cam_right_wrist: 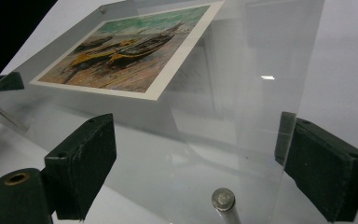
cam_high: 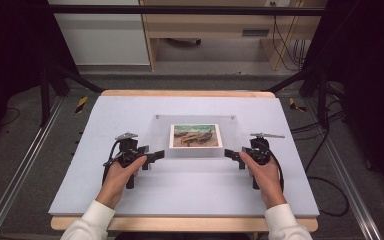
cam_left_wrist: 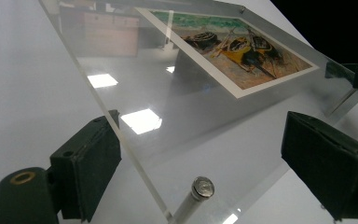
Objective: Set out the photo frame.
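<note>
Even overhead light, dark surroundings, bright ceiling-lamp reflections on the acrylic frame [cam_left_wrist: 177, 116], soft focus up close.

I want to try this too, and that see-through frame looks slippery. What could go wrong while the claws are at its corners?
1. The clear acrylic picture frame with the boat painting has smooth, shiny faces. The left claw and right claw each sit open around a near corner, so a shallow pinch might slip off.
2. If one side rises first, the frame could tilt and slide on the white table.
3. Squeezing near the small silver corner bolt might scratch the acrylic.
</note>
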Demonstrator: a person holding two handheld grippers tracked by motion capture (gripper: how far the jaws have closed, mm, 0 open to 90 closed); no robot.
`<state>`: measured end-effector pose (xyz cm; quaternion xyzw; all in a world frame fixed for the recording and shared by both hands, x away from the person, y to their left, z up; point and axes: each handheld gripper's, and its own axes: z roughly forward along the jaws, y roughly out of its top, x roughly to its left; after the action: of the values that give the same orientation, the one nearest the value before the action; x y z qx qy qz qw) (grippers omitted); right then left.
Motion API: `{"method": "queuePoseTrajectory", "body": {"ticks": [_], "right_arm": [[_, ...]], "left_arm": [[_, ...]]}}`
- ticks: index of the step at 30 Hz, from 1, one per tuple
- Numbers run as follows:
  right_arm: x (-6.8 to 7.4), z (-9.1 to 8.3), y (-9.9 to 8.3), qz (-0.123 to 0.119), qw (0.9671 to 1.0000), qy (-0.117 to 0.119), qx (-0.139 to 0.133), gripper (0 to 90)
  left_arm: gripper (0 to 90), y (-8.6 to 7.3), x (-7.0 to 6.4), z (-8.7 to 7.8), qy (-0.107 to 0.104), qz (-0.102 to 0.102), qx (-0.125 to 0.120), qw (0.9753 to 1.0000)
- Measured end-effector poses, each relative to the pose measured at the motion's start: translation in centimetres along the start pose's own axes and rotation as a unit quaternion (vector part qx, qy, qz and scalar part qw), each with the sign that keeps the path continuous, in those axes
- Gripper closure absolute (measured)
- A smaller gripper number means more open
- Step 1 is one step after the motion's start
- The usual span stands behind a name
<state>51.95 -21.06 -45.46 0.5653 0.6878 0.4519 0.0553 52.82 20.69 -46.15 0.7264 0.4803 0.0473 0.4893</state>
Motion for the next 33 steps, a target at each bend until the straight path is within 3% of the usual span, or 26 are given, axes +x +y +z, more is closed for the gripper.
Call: {"method": "queuePoseTrajectory", "body": {"ticks": [14,21,33], "right_arm": [[-0.1,-0.4,-0.1,-0.001,1.0000,0.001,-0.001,17.7],[-0.3,-0.7,-0.5,0.005,0.9999,0.007,-0.011,21.7],[0.2,-1.4,-0.8,-0.027,0.9996,0.001,-0.012,22.4]], "left_arm": [[13.5,-0.2,-0.3,-0.4,0.007,0.004,0.001,1.0000],[17.1,-0.6,-0.3,-0.7,0.006,0.001,-0.012,0.9999],[21.1,-0.8,-0.9,-1.5,0.016,0.025,-0.009,0.9995]]}}
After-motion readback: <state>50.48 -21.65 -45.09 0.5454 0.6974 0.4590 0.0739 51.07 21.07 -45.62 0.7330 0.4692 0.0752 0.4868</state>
